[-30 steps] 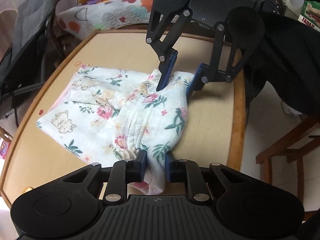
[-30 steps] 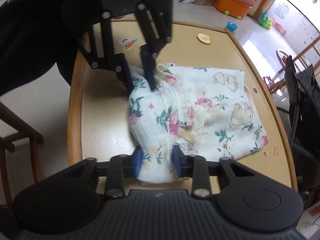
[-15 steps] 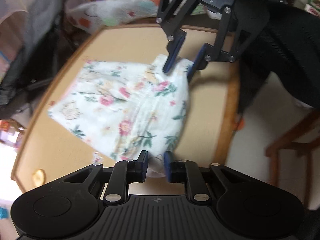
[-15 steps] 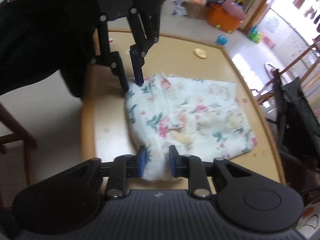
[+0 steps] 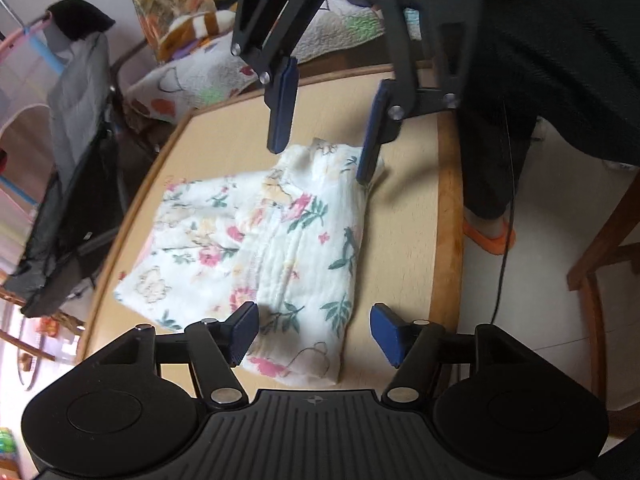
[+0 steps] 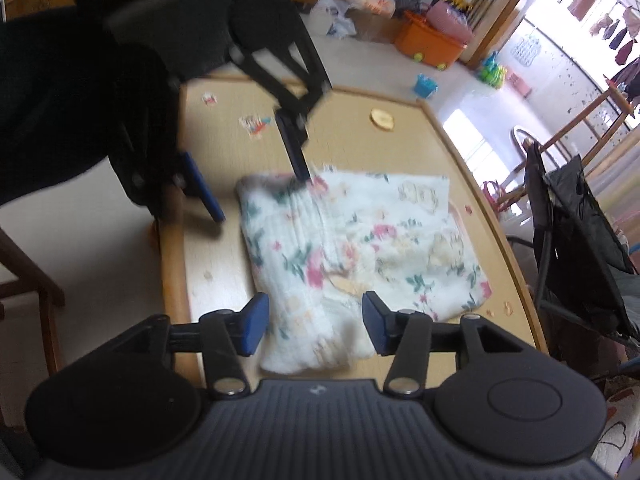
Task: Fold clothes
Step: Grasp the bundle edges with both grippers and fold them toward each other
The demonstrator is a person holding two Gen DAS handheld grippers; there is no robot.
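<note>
Both grippers, clamped on the floral cloth (image 5: 280, 240) a second ago, are now gaping wide and holding nothing: left gripper (image 5: 314, 330), right gripper (image 6: 316, 320). The cloth is lying folded on the table (image 5: 412, 216), its thick fold running along the person's edge.

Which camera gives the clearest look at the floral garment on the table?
The left wrist view: the floral garment is sharp there, with its folded edge and print easy to read. The right wrist view shows the same garment whole but motion-blurred, lying on the wooden table.
</note>
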